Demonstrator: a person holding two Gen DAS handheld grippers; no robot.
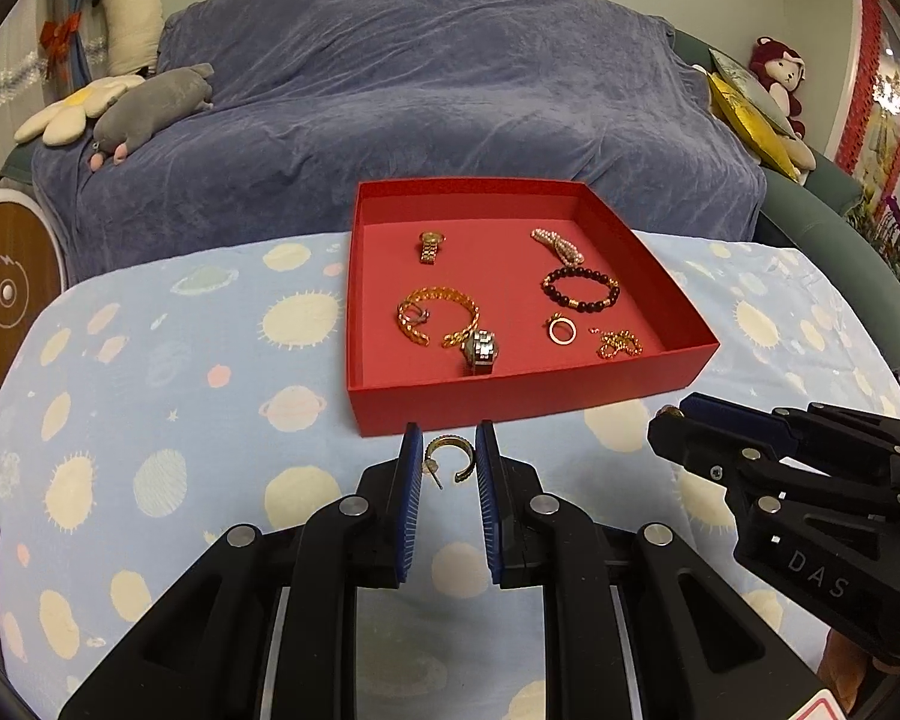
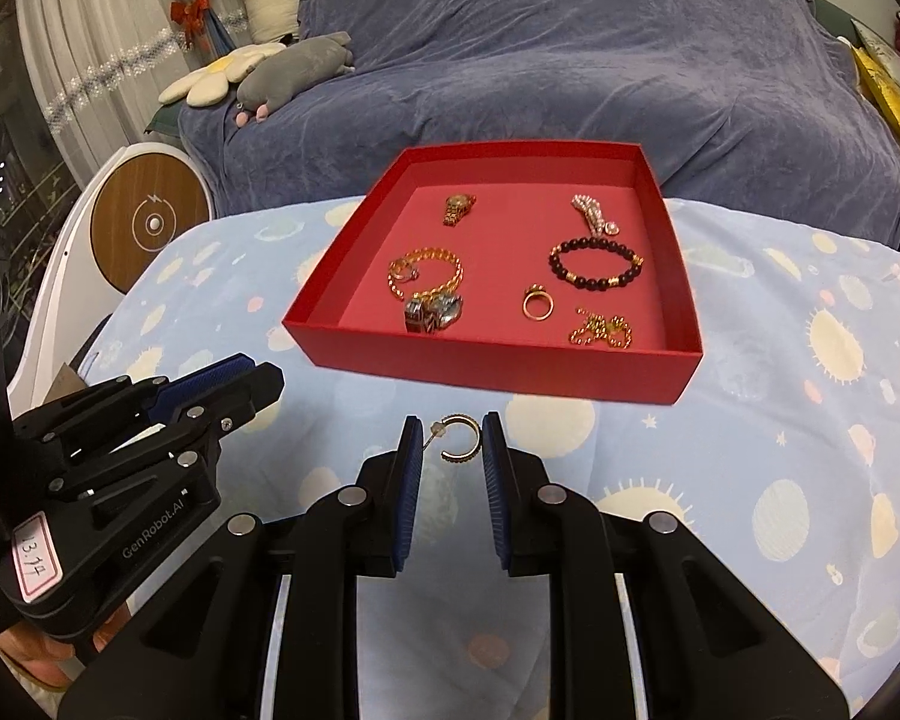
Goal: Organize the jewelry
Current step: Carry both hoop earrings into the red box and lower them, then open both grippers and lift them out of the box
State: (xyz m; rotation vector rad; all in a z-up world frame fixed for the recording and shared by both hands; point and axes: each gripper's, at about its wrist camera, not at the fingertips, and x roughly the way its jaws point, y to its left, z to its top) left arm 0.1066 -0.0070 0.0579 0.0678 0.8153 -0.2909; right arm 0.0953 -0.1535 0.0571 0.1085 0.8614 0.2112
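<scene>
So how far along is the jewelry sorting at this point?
Nearly done. The red cardboard tray already holds pieces such as a gold link watch and a black bead bracelet. In hand: the left gripper pinches a gold hoop earring, the right gripper a second gold hoop. Left: dropping both into the tray.

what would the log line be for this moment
left gripper: holds gold hoop earring | right gripper: holds second hoop earring | red box: ahead, earrings outside

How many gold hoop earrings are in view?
2. First earring: in the left hand-held gripper. Second earring: in the right hand-held gripper. Others may hide in the red box.
</scene>
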